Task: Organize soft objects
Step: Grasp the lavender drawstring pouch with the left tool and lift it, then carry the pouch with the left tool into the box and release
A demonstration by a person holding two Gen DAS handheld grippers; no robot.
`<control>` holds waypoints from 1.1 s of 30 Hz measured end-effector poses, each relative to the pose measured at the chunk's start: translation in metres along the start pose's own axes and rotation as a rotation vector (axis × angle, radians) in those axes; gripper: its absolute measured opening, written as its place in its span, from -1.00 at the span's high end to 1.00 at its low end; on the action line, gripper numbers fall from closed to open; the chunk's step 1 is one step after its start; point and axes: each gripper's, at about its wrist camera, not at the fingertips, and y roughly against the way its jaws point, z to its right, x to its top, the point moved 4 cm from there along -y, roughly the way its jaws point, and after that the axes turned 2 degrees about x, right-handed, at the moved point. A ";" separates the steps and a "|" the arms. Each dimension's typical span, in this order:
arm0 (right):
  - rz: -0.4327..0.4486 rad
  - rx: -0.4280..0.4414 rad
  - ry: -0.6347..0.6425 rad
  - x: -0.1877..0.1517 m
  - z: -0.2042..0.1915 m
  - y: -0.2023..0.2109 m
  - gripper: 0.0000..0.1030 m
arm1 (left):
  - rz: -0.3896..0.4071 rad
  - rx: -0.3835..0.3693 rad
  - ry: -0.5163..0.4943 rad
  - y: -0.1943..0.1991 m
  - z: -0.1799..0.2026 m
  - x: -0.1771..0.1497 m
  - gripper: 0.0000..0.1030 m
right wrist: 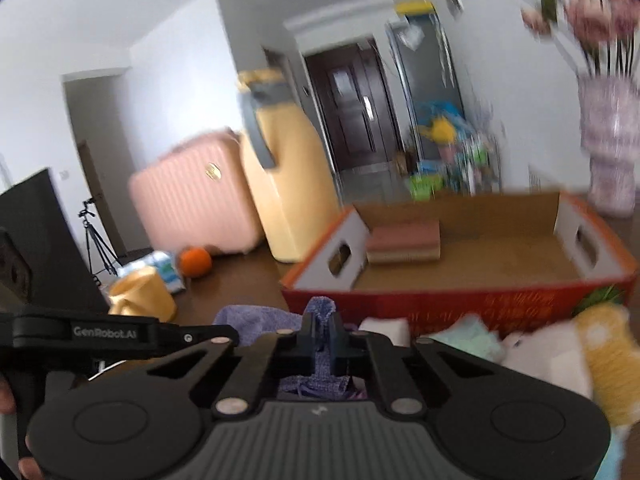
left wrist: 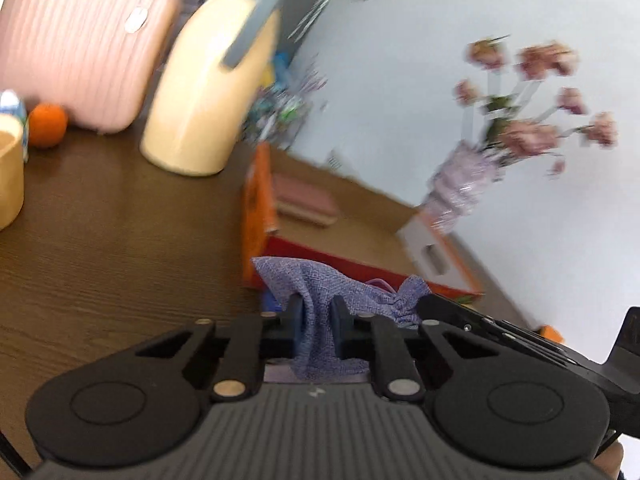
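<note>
A purple-blue cloth drawstring pouch (left wrist: 320,292) hangs between both grippers in front of the open cardboard box (left wrist: 256,216). My left gripper (left wrist: 318,312) is shut on one part of the pouch. In the right wrist view my right gripper (right wrist: 320,332) is shut on another fold of the same pouch (right wrist: 320,308), and the left gripper's body reaches in from the left. The box (right wrist: 460,300) has red and orange outer walls and holds a folded pink towel (right wrist: 404,240). More soft things lie at lower right: a mint cloth (right wrist: 468,340) and a white and yellow plush toy (right wrist: 568,352).
On the dark wooden table (left wrist: 100,260) stand a pink ribbed case (left wrist: 80,40), a tall cream-yellow jug (left wrist: 208,92), an orange (left wrist: 47,125) and a yellow cup (left wrist: 8,172). A vase of pink flowers (left wrist: 464,184) stands beyond the box by the white wall.
</note>
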 end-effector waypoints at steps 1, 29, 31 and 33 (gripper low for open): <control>0.017 -0.002 0.014 0.000 -0.003 0.016 0.89 | 0.022 -0.020 -0.018 0.013 0.009 -0.005 0.71; -0.058 -0.123 -0.061 -0.120 0.008 0.172 0.35 | -0.084 0.004 -0.127 0.090 0.094 -0.169 0.06; -0.069 -0.121 -0.071 -0.119 0.011 0.164 0.34 | -0.095 0.002 -0.127 0.087 0.094 -0.169 0.02; -0.083 -0.128 -0.068 -0.120 0.014 0.154 0.34 | -0.106 0.010 -0.115 0.081 0.092 -0.170 0.01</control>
